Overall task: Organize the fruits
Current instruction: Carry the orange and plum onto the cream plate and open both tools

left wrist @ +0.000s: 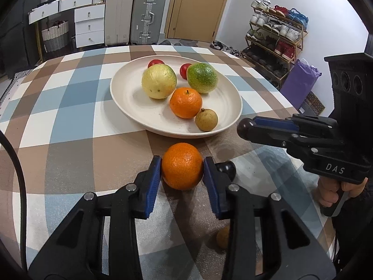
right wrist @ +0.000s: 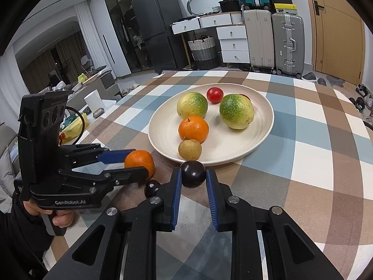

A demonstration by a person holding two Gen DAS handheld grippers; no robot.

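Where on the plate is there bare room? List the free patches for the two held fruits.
Free on the plate: the strip between the yellow-green fruit and near-left rim; the patch between the green fruit, small brown fruit and right rim. Crowded: the middle, around the plated orange.

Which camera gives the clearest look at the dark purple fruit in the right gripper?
The right wrist view: the dark purple fruit sits centred between the right gripper pads, just short of the plate rim. The left wrist view shows that gripper only side-on, with the fruit hidden.
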